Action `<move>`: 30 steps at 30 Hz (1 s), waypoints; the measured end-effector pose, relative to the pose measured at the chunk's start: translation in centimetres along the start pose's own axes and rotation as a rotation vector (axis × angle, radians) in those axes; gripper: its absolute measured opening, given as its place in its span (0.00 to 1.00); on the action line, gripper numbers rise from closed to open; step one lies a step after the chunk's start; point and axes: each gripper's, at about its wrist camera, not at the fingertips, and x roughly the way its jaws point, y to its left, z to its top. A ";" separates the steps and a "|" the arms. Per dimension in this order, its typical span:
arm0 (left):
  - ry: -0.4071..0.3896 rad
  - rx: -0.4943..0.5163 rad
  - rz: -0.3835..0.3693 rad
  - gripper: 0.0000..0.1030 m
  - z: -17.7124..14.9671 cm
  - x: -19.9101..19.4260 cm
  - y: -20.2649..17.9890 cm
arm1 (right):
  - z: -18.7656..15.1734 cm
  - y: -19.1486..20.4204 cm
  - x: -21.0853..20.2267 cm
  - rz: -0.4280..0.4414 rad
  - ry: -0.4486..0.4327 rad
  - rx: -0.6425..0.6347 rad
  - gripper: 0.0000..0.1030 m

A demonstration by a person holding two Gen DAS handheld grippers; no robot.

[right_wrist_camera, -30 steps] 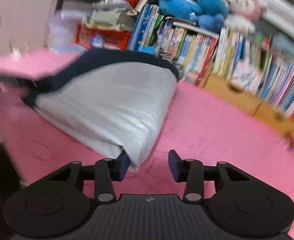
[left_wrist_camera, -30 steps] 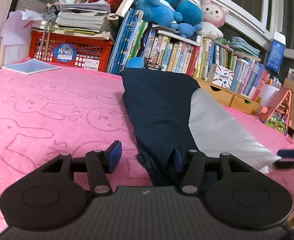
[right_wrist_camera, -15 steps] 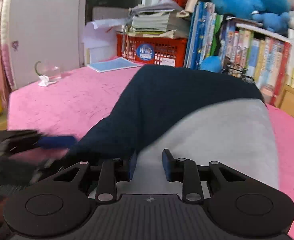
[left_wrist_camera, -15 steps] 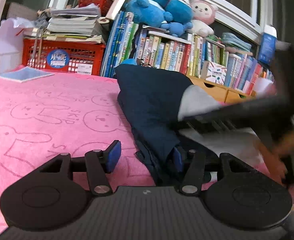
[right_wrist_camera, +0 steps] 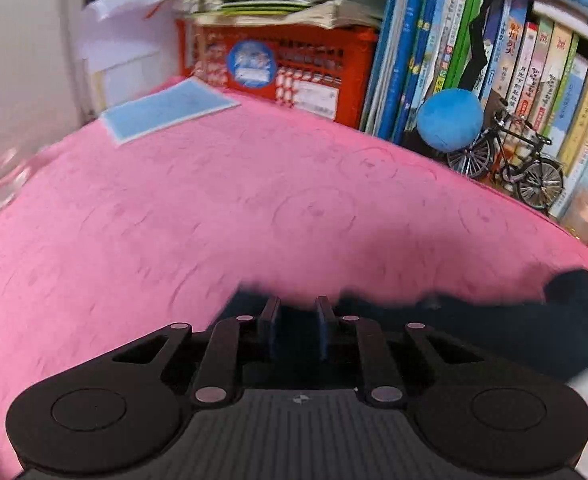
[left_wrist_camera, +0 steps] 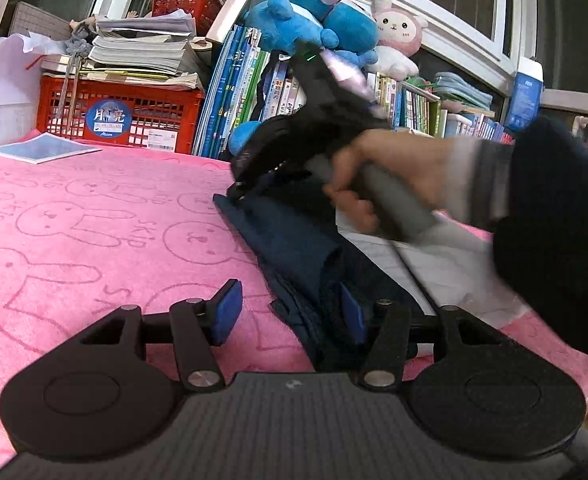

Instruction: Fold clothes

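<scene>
Navy garment [left_wrist_camera: 294, 248] w/ grey-white panel lies on pink bunny blanket [left_wrist_camera: 93, 232], long axis running away from left gripper [left_wrist_camera: 289, 312], whose jaws stand half open, idle at near hem. Right gripper [right_wrist_camera: 296, 328], just narrowing, pinches navy edge at far corner.

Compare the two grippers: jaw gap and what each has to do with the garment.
The left gripper stands wide; the right gripper is narrow, having just been closing. On the left, the navy garment meets only one pad; on the right, its edge lies between both pads. Both have blue pads.
</scene>
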 end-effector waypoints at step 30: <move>0.033 -0.072 -0.050 0.50 0.6 -0.1 1.1 | -22.7 4.0 -19.1 -0.229 -0.348 -0.374 0.94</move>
